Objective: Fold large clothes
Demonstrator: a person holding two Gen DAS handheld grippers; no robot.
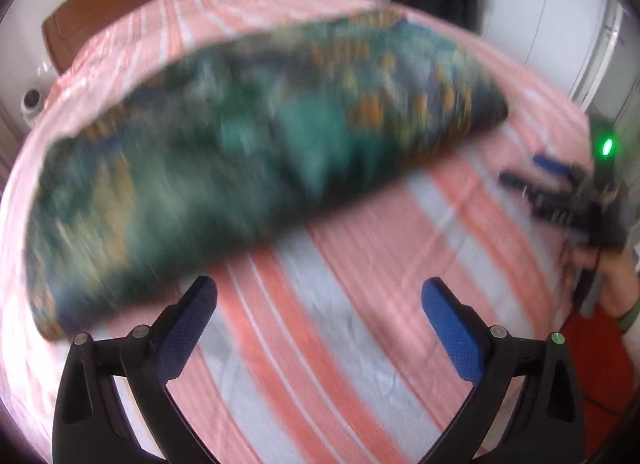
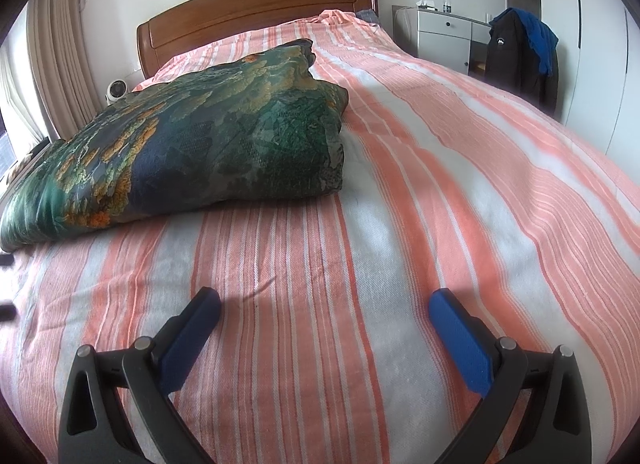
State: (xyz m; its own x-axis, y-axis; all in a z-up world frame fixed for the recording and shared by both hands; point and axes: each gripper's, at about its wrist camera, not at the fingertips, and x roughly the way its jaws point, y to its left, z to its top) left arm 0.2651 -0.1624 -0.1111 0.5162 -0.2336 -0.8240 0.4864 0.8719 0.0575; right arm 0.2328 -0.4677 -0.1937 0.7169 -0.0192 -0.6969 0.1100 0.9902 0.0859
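Right wrist view shows a bed covered by an orange-and-white striped woven bedspread [image 2: 400, 191], with a brown wooden headboard [image 2: 256, 7] at its far end. A large dark green, blue and gold patterned satin-like cloth [image 2: 192, 143] lies bundled in thick folded layers on the bedspread, between the headboard and the grippers, toward the left side of the bed. The right gripper [image 2: 324, 304] hovers just above bare bedspread nearer than the cloth, its blue-padded fingers spread wide and holding nothing. In the left wrist view, blurred by motion, the left gripper [image 1: 320, 296] is likewise wide open and empty, close to the cloth's near edge but not touching it; the right gripper [image 1: 560, 183] appears beside the bedspread's right side. The cloth looks soft, bulky and fairly slippery, likely to sag and slide when lifted. A sound hold would probably be on its near corners or folded edge, one gripper at each end.
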